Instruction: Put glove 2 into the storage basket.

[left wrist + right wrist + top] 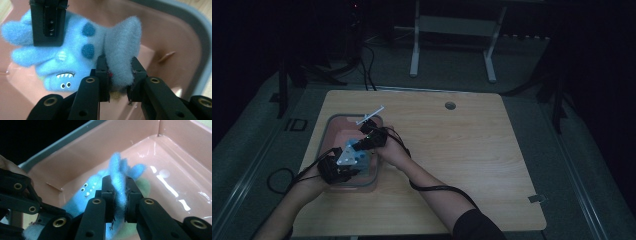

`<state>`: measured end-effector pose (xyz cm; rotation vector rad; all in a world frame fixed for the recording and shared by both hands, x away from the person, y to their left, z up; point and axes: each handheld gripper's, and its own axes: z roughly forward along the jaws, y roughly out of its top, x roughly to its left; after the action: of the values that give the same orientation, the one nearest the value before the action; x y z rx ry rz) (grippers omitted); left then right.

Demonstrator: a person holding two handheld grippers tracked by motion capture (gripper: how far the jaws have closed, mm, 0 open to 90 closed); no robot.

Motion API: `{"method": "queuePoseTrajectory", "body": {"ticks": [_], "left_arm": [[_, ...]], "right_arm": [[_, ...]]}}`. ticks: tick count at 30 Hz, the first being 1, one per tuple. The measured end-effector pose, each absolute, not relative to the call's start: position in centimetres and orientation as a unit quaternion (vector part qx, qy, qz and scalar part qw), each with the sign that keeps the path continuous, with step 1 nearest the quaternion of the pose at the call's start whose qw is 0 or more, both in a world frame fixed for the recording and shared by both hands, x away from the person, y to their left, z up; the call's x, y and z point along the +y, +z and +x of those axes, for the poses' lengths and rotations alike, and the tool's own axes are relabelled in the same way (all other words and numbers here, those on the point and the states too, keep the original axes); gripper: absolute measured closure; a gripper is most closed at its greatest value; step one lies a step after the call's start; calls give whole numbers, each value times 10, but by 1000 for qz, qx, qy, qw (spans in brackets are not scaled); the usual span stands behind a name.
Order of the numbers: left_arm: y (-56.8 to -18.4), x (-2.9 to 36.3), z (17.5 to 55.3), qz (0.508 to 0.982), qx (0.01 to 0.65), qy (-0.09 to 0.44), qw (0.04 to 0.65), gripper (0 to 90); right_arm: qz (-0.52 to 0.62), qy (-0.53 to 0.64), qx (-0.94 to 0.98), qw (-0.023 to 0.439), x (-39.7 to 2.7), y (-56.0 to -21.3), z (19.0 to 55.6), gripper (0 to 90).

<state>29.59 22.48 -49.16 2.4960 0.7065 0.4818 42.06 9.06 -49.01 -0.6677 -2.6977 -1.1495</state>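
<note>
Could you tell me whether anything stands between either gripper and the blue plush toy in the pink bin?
Nothing visible does: the left gripper and right gripper each already clamp the blue plush toy inside the pink bin.

My left gripper [343,165] sits low at the near left, its jaws pressed together on soft fabric. My right gripper [371,137] reaches in from the right — it points toward the left one, its jaws also pinched tight. Both forearms come up from the bottom edge, the right one bent inward.
</note>
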Motion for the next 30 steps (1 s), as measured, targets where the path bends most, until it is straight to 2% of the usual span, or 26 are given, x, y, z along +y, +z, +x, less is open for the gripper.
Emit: {"method": "queuePoseTrajectory", "body": {"ticks": [4, 8, 10, 11, 12, 15, 18, 22, 26, 30], "left_arm": [[-494, 223, 298, 918, 263, 167, 244, 706], [-494, 223, 298, 917, 268, 161, 246, 615], [-492, 224, 297, 911, 282, 166, 250, 590], [-491, 225, 296, 908, 285, 170, 254, 475], [-490, 226, 295, 905, 291, 175, 256, 441], [-483, 228, 293, 894, 308, 180, 269, 258], [-474, 229, 292, 886, 320, 182, 283, 143], [-465, 226, 292, 873, 337, 168, 309, 85], [-462, 216, 292, 869, 341, 163, 321, 32], [-462, 208, 293, 864, 335, 166, 338, 28]], "right_arm": [[-225, -372, -899, 63, 92, -493, 423, 756], [-232, -368, -898, 68, 91, -493, 425, 616], [-233, -367, -898, 66, 91, -493, 426, 583], [-234, -367, -898, 62, 89, -493, 427, 486], [-236, -368, -897, 63, 88, -491, 427, 466], [-236, -378, -893, 64, 83, -485, 427, 382], [-237, -388, -888, 68, 78, -478, 427, 305], [-224, -403, -884, 74, 69, -470, 423, 212], [-218, -410, -883, 73, 56, -464, 420, 188], [-210, -412, -884, 68, 44, -462, 417, 171]]}}
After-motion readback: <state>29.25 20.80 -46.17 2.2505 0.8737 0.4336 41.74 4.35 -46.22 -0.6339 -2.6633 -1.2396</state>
